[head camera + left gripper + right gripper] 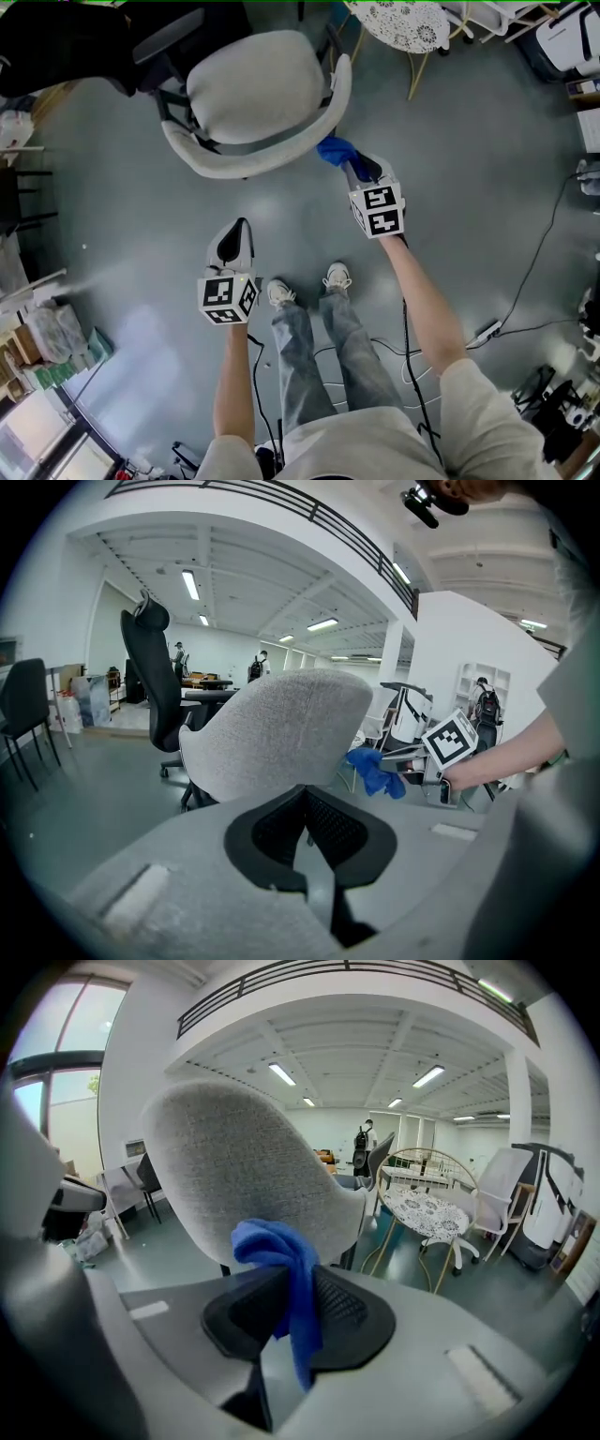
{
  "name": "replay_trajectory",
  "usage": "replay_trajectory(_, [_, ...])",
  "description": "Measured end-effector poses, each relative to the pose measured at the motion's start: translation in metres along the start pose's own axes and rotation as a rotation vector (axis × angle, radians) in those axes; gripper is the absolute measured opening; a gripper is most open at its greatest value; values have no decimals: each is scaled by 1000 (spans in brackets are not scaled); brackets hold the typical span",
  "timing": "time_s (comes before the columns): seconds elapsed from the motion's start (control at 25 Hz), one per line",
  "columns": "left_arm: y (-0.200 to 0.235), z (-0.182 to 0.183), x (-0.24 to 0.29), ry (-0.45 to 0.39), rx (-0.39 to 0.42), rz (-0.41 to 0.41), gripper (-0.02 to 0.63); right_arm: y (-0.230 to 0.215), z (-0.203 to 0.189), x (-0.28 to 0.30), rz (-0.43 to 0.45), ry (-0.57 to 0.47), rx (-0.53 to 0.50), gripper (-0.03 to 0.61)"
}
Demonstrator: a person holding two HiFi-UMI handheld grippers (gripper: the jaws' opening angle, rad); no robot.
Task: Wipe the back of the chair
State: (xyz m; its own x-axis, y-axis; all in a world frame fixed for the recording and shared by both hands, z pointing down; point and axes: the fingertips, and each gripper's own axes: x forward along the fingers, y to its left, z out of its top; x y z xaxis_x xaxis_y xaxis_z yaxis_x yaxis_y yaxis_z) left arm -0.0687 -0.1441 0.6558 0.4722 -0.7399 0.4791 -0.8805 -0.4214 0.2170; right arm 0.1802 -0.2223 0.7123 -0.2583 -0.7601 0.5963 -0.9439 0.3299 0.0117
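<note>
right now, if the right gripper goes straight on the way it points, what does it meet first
The grey chair back, right ahead of the right gripper; the blue cloth clamped in its jaws would touch first. How near is hard to judge.

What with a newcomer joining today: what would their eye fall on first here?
A bright blue cloth, clamped in the right gripper, sits at the curved back of the grey fabric chair, top centre. The left gripper, shut and empty, hovers lower left.

Bright ceiling strip lights (281, 1073) are lighting everything evenly; my two gripper views are bending and darkening at the edges.
</note>
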Motion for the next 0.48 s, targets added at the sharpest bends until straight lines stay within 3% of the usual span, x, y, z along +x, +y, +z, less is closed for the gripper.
replay_trajectory(0.28, [-4,10,-16,-18,-13,20,2,8,-6,-62,-8,-62,118,78])
replay_trajectory(0.48, [-4,25,-37,-43,-28,41,2,20,14,-101,-15,-113,144,77])
